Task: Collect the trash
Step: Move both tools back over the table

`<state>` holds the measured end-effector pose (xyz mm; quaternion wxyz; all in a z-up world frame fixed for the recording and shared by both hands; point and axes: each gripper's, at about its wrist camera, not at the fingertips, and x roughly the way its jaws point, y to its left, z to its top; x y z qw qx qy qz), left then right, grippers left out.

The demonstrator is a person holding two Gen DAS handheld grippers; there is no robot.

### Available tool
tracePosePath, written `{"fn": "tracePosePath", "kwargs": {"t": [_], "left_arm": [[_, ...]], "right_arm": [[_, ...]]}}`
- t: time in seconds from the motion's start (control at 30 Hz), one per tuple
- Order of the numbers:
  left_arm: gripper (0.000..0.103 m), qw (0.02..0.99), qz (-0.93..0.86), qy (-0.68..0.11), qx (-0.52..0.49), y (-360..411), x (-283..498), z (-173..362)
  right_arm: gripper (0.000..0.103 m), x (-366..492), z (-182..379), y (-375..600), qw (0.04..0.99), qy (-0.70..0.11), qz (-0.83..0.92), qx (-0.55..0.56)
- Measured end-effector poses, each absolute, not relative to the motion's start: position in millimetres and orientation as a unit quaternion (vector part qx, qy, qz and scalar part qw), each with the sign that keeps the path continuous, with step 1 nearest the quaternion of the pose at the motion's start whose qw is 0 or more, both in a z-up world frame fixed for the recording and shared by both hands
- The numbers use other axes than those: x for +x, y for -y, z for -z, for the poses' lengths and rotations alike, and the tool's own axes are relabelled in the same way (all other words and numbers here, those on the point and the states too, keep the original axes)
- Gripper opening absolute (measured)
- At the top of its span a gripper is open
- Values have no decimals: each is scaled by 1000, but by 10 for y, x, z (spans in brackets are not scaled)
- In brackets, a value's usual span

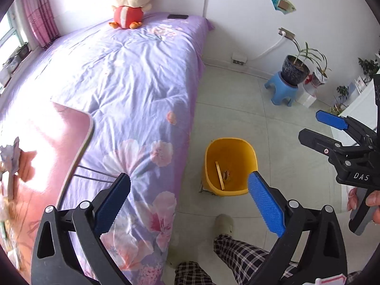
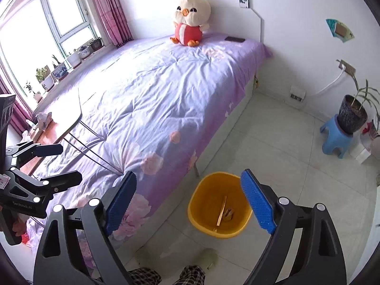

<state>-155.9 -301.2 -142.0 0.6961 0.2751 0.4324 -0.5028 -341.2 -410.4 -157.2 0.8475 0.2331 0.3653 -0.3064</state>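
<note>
A yellow trash bin stands on the floor beside the bed; it also shows in the right wrist view. Inside it lie a thin wooden stick and a small brown scrap. My left gripper is open and empty, held above the bed's edge and the bin. My right gripper is open and empty, above the bin; it also shows in the left wrist view. Crumpled wrappers lie on a small folding table on the bed; in the left wrist view the wrappers are washed out.
A bed with a purple floral quilt fills the left. A plush chick and a dark phone lie near the headboard. A potted plant stands on a blue stool. My leg and slipper are below.
</note>
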Motion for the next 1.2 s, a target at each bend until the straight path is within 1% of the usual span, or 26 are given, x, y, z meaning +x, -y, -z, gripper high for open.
{"fn": "tracePosePath", "kwargs": {"t": [0.27, 0.53, 0.87, 1.2], "left_arm": [[98, 764, 432, -427, 219, 2186, -1274, 1051], [98, 817, 343, -433, 165, 1345, -973, 892], [98, 855, 246, -442, 114, 254, -549, 941], [98, 873, 160, -454, 80, -439, 63, 1083]], "right_arm": [[92, -3043, 1141, 3699, 882, -343, 264, 184], [92, -2534, 903, 3087, 914, -340, 176, 137], [92, -1893, 767, 2428, 930, -341, 91, 100], [92, -1231, 861, 2088, 929, -353, 62, 91]]}}
